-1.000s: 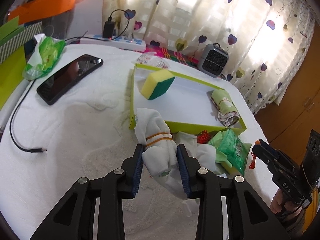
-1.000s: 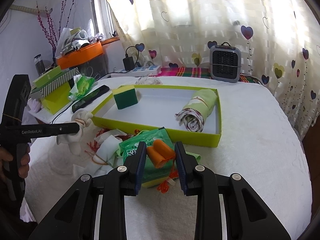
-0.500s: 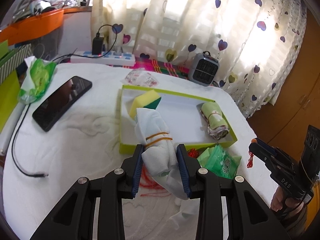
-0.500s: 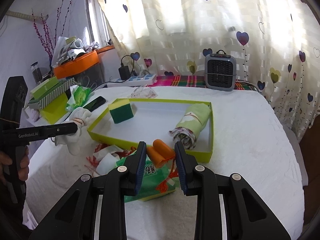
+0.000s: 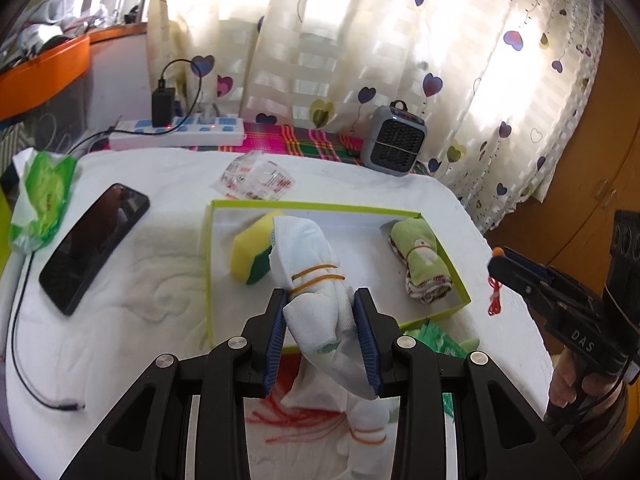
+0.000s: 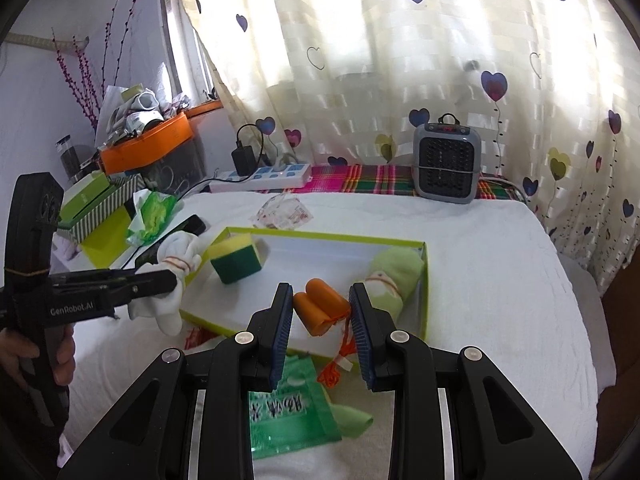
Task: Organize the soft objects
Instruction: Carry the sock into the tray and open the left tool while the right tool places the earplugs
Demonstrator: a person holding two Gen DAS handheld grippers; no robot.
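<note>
Left tongs [image 5: 320, 336]: closed on the white cloth bundle [image 5: 316, 280], which has rubber bands around it; I hold it over the near wall of the green tray [image 5: 444, 308].
Right tongs [image 6: 320, 316]: closed on the orange foam earplugs [image 6: 320, 308]; their orange cord hangs down under the tongs.
What has just changed: one second ago both tongs were low, close to the pile on the white surface. Now both are lifted and moved forward, so the bundle is in front of the tray and the earplugs are above its near edge.
Meaning for the task: I judge both things are picked up and are on the way to the tray; what remains is to lower them and let go.
Already in the tray: the yellow and green sponge [image 5: 250, 254] on the left side, the rolled green cloth [image 5: 420, 264] on the right side.
Still outside: the green packet [image 6: 288, 412] and some white cloth with red string below my tongs.
Writing: "GenRobot.AI" on the left tongs, as the right view shows; "DAS" on the right tongs, as the left view shows. The green packet has characters that I cannot read.
</note>
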